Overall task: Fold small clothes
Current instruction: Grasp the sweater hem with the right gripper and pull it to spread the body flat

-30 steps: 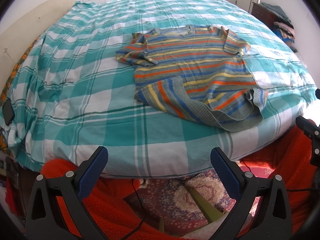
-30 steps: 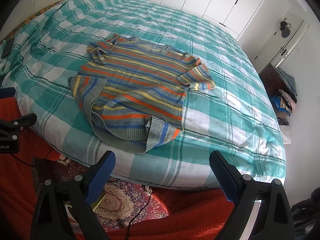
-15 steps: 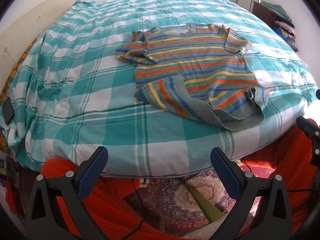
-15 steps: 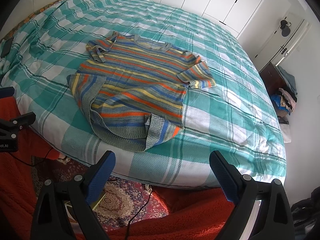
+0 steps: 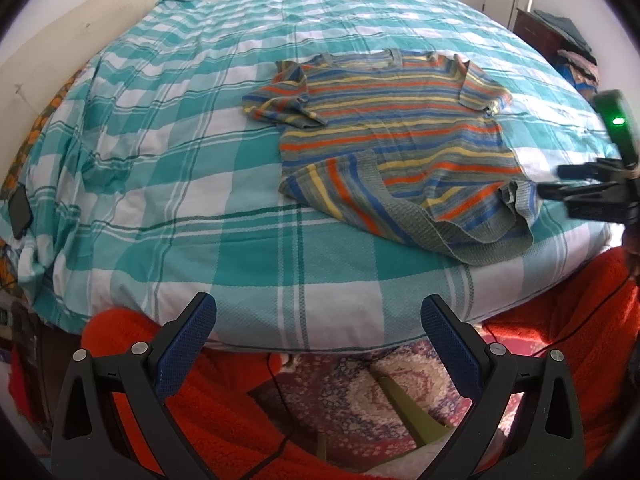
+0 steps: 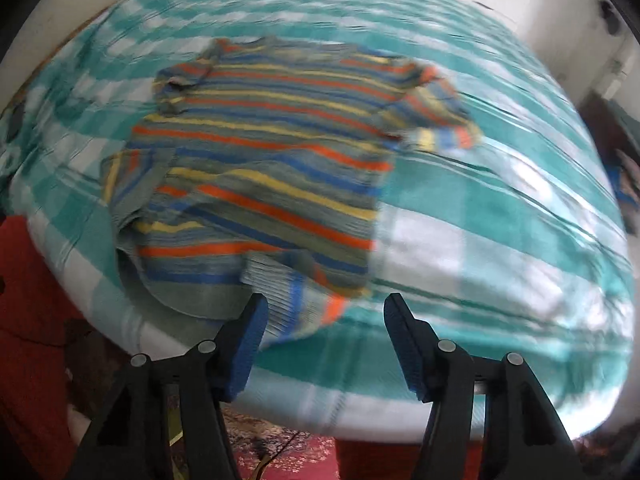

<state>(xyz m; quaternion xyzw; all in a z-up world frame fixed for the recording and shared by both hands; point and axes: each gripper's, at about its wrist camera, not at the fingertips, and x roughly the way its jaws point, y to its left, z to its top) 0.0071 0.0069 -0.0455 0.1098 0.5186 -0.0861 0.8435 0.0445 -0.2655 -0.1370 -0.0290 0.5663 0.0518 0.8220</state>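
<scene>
**Folding barely begun: striped T-shirt lies spread on the bed, both grippers empty**

The striped T-shirt (image 5: 394,136) lies face up on the teal-and-white checked bed (image 5: 168,184), near the bed's near edge and towards its right side in the left wrist view. No proper fold looks made yet. The body is spread flat with the neckline at the far end. Only the hem is disturbed: its near left corner is turned up over the body, showing the grey ribbed band, and the near right corner is bunched and curled. The left sleeve is crumpled and partly doubled over; the right sleeve lies out flat. So smoothing, sleeve folds and body folds all appear to be left.

The left gripper (image 5: 318,316) sits off the near edge of the bed, over a red blanket (image 5: 224,412), its fingers spread wide and holding nothing. The right gripper (image 6: 322,312) is close over the shirt's near hem; that view is motion-blurred. Its fingers are parted, somewhat narrower, with the curled hem corner just ahead of them but not gripped as far as can be seen.
</scene>
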